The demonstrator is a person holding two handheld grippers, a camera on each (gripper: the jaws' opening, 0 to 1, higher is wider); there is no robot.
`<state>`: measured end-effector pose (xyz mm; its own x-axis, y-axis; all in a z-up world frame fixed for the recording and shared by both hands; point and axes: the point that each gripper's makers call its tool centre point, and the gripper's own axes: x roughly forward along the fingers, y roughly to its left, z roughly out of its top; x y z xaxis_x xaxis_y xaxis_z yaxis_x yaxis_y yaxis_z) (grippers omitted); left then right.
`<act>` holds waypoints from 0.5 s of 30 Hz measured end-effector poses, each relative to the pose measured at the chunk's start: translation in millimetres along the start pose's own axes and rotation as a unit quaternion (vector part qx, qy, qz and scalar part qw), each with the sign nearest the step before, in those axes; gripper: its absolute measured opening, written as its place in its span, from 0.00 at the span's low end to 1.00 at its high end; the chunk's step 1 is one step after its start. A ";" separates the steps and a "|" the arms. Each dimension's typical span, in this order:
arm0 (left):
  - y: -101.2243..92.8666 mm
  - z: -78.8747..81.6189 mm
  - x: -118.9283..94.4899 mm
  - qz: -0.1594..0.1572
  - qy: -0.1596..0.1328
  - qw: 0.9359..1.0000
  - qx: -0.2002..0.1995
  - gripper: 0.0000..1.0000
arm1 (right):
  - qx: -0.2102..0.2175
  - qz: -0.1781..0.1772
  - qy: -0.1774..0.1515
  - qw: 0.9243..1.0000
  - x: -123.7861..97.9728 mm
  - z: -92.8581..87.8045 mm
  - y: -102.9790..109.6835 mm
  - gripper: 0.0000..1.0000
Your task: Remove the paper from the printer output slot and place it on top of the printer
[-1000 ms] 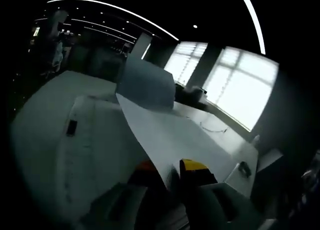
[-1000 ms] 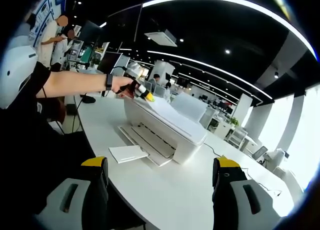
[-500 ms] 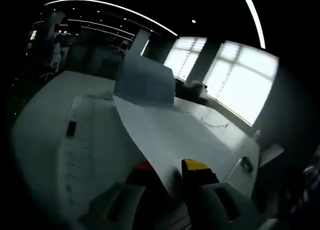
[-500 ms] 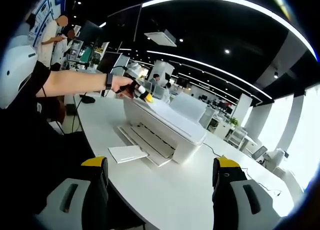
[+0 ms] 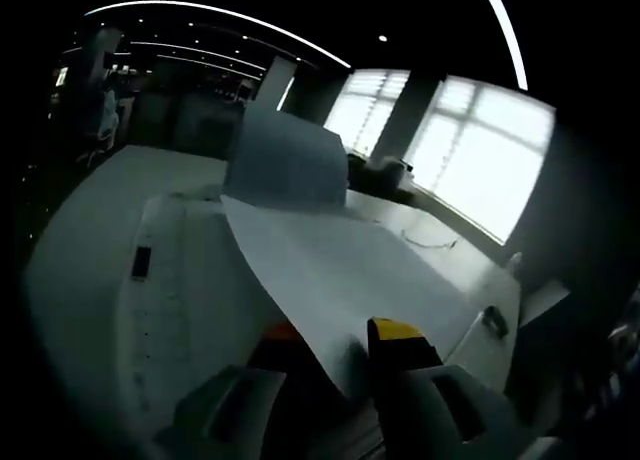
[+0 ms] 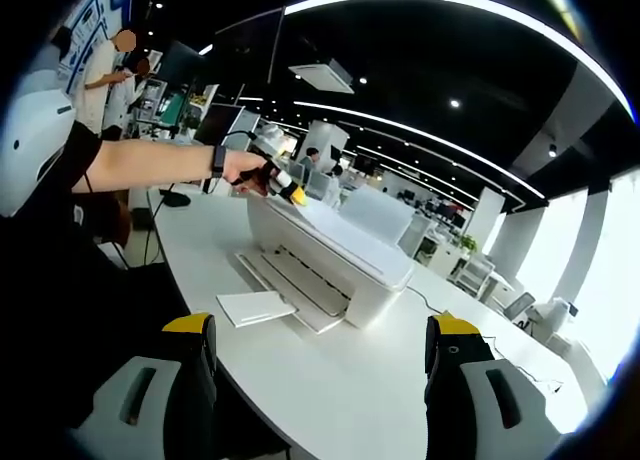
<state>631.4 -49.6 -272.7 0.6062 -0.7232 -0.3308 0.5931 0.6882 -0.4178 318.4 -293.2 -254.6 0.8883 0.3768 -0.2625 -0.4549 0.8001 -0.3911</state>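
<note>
The white printer point(image 6: 345, 260) stands on a white table point(image 6: 400, 400). In the left gripper view, my left gripper point(image 5: 335, 345) is shut on the near edge of a white paper sheet point(image 5: 340, 270), which lies spread low over the printer top point(image 5: 170, 280) and reaches toward the raised rear flap point(image 5: 285, 165). In the right gripper view, a person's hand holds the left gripper point(image 6: 285, 187) at the printer's far left corner, with the paper point(image 6: 325, 215) over the lid. My right gripper point(image 6: 320, 330) is open, back from the printer, with nothing between its jaws.
A flat white piece point(image 6: 258, 307) lies on the table by the printer's front output tray point(image 6: 300, 285). The person's arm point(image 6: 150, 165) stretches across from the left. People stand at the far left point(image 6: 105, 70). Desks and bright windows point(image 5: 490, 170) lie behind.
The left gripper has eased the paper slightly lower and further over the printer top. The right gripper has not moved.
</note>
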 end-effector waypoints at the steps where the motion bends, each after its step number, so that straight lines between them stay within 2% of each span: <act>1: -0.2 -0.1 -0.1 0.001 -0.001 1.000 0.002 0.27 | 0.000 0.000 0.000 1.000 0.0 0.0 0.1 0.81; 10: -1.2 -3.5 0.4 0.011 0.005 1.000 0.023 0.31 | 0.001 0.001 -0.001 1.000 -0.1 -0.3 0.8 0.81; 15: 2.6 -0.4 0.9 0.026 0.002 0.998 0.054 0.33 | 0.001 0.001 0.000 1.000 0.1 -1.2 0.8 0.81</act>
<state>633.3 -48.6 -274.4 0.6366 -0.6858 -0.3527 0.6144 0.7275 -0.3055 318.0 -293.1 -256.0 0.8875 0.3782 -0.2633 -0.4564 0.8006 -0.3883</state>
